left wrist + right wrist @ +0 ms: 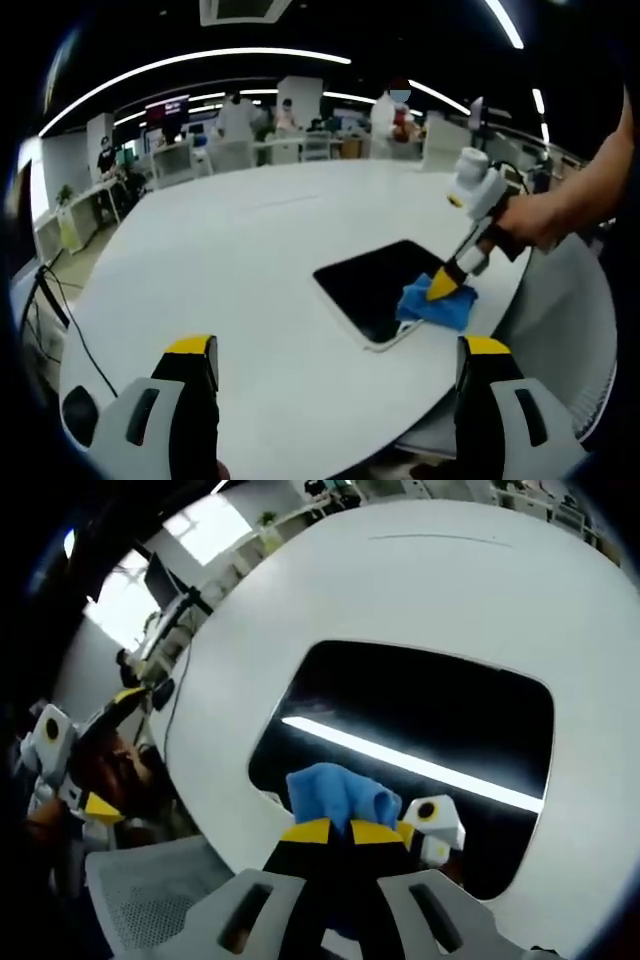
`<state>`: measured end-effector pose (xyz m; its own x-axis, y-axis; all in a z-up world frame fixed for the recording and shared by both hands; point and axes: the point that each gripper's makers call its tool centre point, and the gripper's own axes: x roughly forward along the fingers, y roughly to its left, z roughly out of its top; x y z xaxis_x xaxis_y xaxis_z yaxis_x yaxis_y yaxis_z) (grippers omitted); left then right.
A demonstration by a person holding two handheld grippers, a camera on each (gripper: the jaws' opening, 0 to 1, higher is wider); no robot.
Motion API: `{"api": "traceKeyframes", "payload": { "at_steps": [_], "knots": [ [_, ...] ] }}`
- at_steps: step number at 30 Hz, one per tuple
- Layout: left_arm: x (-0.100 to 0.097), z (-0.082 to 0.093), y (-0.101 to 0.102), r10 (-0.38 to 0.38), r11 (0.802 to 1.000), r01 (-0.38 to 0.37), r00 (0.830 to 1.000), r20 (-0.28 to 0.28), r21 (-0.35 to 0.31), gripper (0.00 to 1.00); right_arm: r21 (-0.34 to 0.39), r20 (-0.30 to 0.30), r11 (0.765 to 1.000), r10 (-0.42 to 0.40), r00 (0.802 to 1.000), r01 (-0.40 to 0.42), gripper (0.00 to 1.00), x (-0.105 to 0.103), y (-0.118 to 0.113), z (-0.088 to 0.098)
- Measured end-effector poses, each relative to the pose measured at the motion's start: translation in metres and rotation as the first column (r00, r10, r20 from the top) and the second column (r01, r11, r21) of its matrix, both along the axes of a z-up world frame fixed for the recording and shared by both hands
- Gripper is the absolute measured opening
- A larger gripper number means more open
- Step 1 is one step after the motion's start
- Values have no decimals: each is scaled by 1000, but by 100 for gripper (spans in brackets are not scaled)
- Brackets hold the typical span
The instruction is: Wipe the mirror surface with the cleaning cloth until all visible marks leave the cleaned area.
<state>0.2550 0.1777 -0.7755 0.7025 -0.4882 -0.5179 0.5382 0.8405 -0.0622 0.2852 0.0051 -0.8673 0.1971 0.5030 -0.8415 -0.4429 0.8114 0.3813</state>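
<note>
On the white round worktop (pixel 250 260), near its edge, lies the mirror (pixel 420 740), flat, dark, rounded corners, reflecting a ceiling light strip. Your right tongs (pixel 330 830) are clamped narrow on the blue cleaning cloth (pixel 335 792), yellow tips nearly together with a bunched fold sticking out ahead of them. From the left gripper view the cloth (pixel 437 303) sits pressed on the mirror's (pixel 375 285) near corner by the right tongs (pixel 443 287), held in your hand (pixel 535 215). Your left tongs (pixel 338 352) hang wide apart over bare worktop, well clear of the mirror, holding nothing.

Handling, as a judgement: the cloth is soft and light, it will crumple and can slip out of the pinch if you drag hard, so grip deep in the bunched fold, not a loose edge. The mirror looks thin, rigid, slick and breakable, and may slide on the smooth worktop under sideways strokes. If it does, steady it at the rim with the left tongs, never on the glass face. Keep pressure moderate and flat. Marks on the glass are too small to tell from here.
</note>
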Motion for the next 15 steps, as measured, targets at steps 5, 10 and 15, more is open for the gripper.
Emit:
{"api": "traceKeyframes", "payload": {
  "at_steps": [5, 10, 15],
  "knots": [
    [0, -2, 1, -2, 1000, 2, 1000, -5, -1, 99, 1, -8, 1000, -3, 1000, 3, 0, 0, 0, 0],
    [2, -3, 1, -2, 1000, 2, 1000, -7, -5, 99, 7, -14, 1000, -14, 1000, 14, 0, 4, -1, 0],
    [2, -5, 1, -5, 1000, 5, 1000, -13, -7, 99, 10, -19, 1000, -22, 1000, 22, 0, 12, 0, 0]
  ]
}}
